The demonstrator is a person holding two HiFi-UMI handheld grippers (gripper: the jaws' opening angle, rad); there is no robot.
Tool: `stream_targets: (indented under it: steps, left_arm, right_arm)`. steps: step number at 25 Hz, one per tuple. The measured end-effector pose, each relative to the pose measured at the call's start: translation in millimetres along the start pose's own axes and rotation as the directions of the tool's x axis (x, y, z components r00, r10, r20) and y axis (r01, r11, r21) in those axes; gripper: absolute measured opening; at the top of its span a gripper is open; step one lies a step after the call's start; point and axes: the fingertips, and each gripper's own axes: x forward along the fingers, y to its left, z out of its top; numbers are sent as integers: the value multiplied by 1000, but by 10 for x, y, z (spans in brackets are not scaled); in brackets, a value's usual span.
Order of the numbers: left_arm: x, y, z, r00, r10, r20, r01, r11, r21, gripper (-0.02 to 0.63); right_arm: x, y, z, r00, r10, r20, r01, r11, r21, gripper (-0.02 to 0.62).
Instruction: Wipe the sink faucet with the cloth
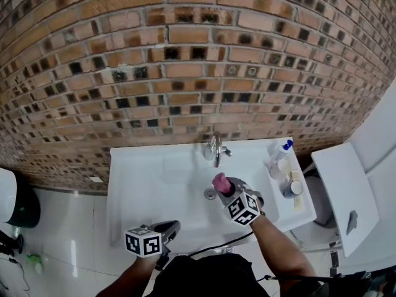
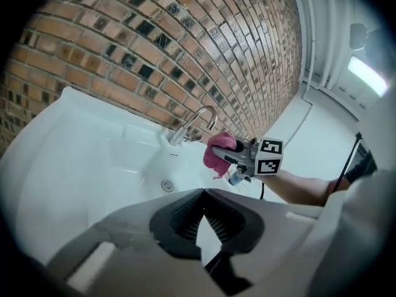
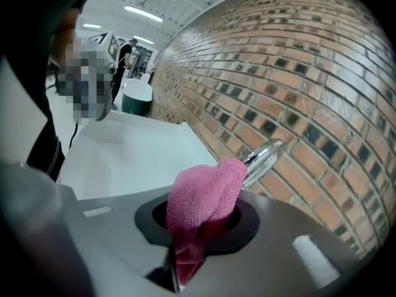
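Two hand-held grippers are hovering over one white ceramic sink [image 1: 142, 184] with one curved chrome faucet [image 1: 215, 148]. The right gripper [image 1: 221, 187] is clamping one bunched pink terry cloth [image 3: 207, 197] near the spout (contact is unclear). The left gripper [image 2: 204, 193] is hanging at the basin's near edge, jaws pressed together, empty.

Seen from the right gripper [image 3: 201, 224], the cloth [image 3: 207, 197] bunched in its jaws covers most of the faucet [image 3: 265, 155], so only the spout tip peeks out beyond it. The bottles [image 1: 281, 159] to its right are too small to read, and the drain [image 1: 211, 194] just left of it is half hidden.
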Motion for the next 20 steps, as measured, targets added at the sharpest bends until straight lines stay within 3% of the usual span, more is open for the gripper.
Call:
stream_targets:
  steps: [2,4,5,7,10,13,16,20]
  left_arm:
    - [4,43,-52,1000,-5,-23,5,1000,3,4]
    - [51,44,-78,999,-16,-42,17,1000,12,5]
    - [83,23,-71,999,-24,-47,25,1000,19,3]
    - [140,-49,-31,998,-39,-40,40,999,32,3]
    - [188,-161,40,999,-48,-8,48,998,38,5]
    - [183,-203,79,1000,-21,16,21,999,43,4]
    - [179,-208,107,998,29,48,-31,999,34,3]
    - [271,-391,95,996,38,78,-39,999,11,4]
  right_arm:
    - [-112,69,-24,1000,2,19,-5,991,134,64]
    - [-250,137,-8,997,14,72,-37,946,321,64]
    - [-331,160,4,994,18,109,-63,901,430,64]
    - [-512,185,32,981,6,195,-129,773,622,66]
    - [-829,185,69,948,-46,314,-228,591,774,66]
    - [-1151,160,78,921,-94,379,-289,488,823,66]
    - [-1408,216,53,912,-89,400,-320,455,831,64]
    - [-1627,426,-34,917,-28,397,-337,478,811,65]
